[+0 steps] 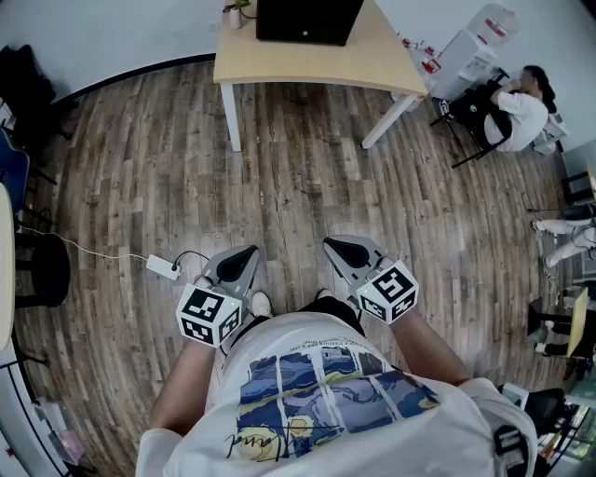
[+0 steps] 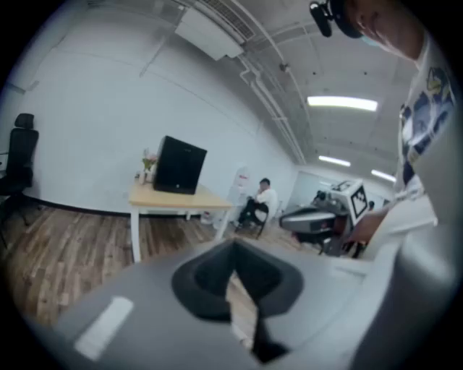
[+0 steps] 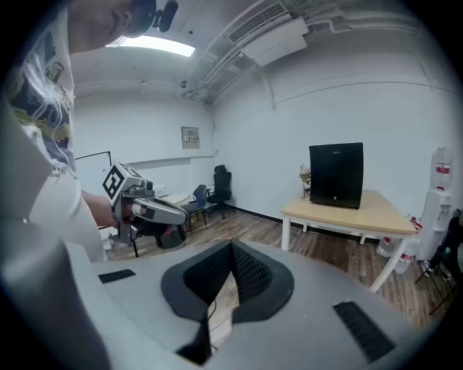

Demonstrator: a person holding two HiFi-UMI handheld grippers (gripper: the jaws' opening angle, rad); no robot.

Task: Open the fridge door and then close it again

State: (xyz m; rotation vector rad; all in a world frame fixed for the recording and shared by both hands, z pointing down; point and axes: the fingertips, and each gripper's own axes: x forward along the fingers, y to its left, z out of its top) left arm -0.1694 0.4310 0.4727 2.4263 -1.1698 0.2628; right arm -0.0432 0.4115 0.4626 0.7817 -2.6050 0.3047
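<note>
The fridge (image 1: pixel 307 19) is a small black box standing on a light wooden table (image 1: pixel 372 63) at the far side of the room, with its door closed. It also shows in the left gripper view as the fridge (image 2: pixel 179 165) and in the right gripper view as the fridge (image 3: pixel 336 175). My left gripper (image 1: pixel 244 257) and right gripper (image 1: pixel 341 249) hang close in front of my body, well short of the table. Both are shut with nothing between the pads (image 2: pixel 217 278) (image 3: pixel 249 271). Each gripper appears in the other's view: right gripper (image 2: pixel 312 218), left gripper (image 3: pixel 155 211).
A white power strip (image 1: pixel 163 267) with its cable lies on the wooden floor at my left. A seated person (image 1: pixel 517 107) and a water dispenser (image 1: pixel 470 51) are right of the table. An office chair (image 3: pixel 217 189) stands by the far wall.
</note>
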